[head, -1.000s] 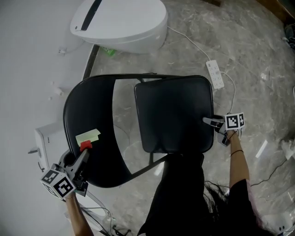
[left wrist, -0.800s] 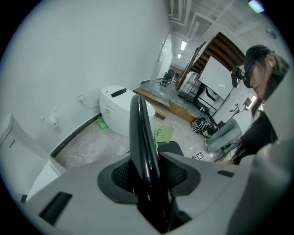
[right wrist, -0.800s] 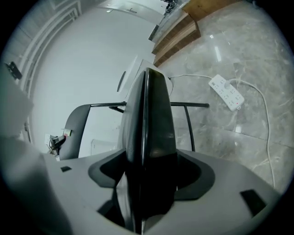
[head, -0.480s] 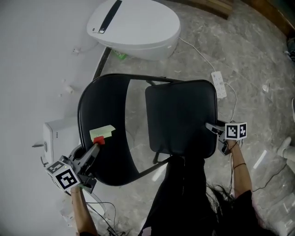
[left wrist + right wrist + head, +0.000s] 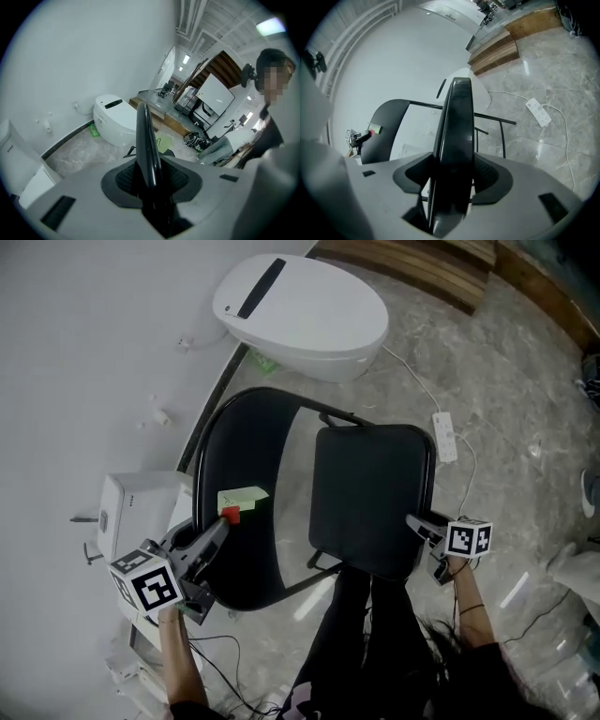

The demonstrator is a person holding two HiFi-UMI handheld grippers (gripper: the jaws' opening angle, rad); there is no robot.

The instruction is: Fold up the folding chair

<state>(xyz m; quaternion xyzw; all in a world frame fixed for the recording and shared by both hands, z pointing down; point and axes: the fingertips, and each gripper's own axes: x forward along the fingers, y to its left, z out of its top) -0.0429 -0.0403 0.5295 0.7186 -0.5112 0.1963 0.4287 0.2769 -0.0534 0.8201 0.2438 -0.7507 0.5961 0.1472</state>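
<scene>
The black folding chair stands open below me, its backrest [image 5: 239, 465] on the left and its seat [image 5: 370, 498] on the right. A yellow-green note [image 5: 242, 496] sticks to the backrest. My left gripper [image 5: 217, 526] has just been closing, and its pads now clamp the backrest's thin edge [image 5: 146, 145]. The right gripper [image 5: 414, 522] has been closing too and grips the seat's right edge [image 5: 457, 131], which fills the gap between its pads. From the right gripper view the backrest [image 5: 384, 126] shows beyond the seat.
A white toilet [image 5: 300, 315] stands just beyond the chair against the white wall. A power strip [image 5: 443, 437] with its cord lies on the marble floor to the right. There is a white box [image 5: 136, 512] at the left and a wooden step [image 5: 422, 268] at the back.
Both grippers have risen with the chair, which now sits closer to the camera. The seat and backrest look narrower and nearer each other. Both pairs of jaws have narrowed onto the chair.
</scene>
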